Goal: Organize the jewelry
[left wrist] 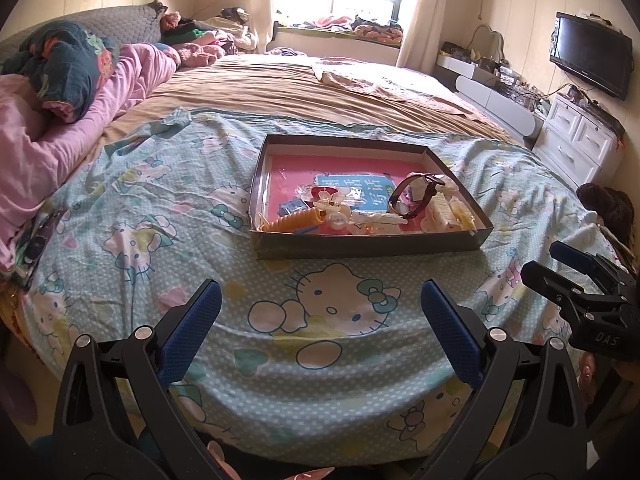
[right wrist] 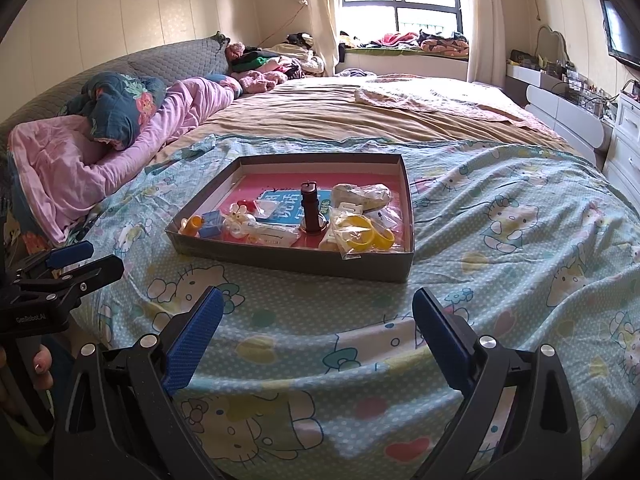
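Observation:
A shallow grey cardboard box (left wrist: 372, 242) with a pink floor lies on the cartoon-cat bedsheet; it also shows in the right wrist view (right wrist: 296, 260). Inside are a dark brown watch (left wrist: 412, 198) (right wrist: 312, 210), a white flower clip (left wrist: 330, 204) (right wrist: 240, 216), an orange ridged piece (left wrist: 294, 220), yellow bangles in a clear bag (right wrist: 366, 234), white combs (left wrist: 444, 210) and small bagged pieces. My left gripper (left wrist: 320, 322) is open and empty, short of the box. My right gripper (right wrist: 318, 328) is open and empty, also short of the box.
The bed carries a pink quilt (left wrist: 80, 116) and a dark floral blanket (left wrist: 68, 64) at the left, a tan cover (left wrist: 304, 88) beyond the box. White drawers (left wrist: 576, 140) and a wall television (left wrist: 590, 54) stand at the right. Each gripper appears at the edge of the other's view.

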The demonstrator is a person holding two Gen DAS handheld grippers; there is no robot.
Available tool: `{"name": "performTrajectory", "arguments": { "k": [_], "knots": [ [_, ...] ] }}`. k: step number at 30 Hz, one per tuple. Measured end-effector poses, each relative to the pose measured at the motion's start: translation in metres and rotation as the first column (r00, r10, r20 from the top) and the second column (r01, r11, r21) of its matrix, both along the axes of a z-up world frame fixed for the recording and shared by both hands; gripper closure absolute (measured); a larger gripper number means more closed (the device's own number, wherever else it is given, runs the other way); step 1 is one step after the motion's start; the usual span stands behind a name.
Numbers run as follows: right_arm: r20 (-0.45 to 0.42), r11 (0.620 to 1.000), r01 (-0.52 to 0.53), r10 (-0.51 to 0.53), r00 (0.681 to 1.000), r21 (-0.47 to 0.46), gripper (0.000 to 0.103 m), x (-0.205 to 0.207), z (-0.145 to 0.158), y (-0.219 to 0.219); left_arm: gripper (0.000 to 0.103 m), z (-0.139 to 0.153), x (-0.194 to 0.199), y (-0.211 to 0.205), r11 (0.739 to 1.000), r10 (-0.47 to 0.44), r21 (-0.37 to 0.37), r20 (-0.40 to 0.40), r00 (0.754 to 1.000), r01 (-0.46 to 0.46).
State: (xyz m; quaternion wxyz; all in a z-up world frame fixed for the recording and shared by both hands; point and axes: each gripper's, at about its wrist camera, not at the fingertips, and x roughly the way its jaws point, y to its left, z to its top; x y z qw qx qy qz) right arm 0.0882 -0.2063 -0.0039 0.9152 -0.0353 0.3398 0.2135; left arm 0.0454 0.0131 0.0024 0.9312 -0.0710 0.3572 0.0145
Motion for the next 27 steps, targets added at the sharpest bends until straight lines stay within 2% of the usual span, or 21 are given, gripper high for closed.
{"name": "performTrajectory", "arguments": {
  "k": [27],
  "knots": [
    [-0.001, 1.0, -0.003, 0.003, 1.0, -0.004, 0.008, -0.0009, 0.0006, -0.0003, 0.01, -0.0013, -0.0007, 0.0014, 1.0, 0.002, 0.019, -0.019, 1.0, -0.002]
  ]
}}
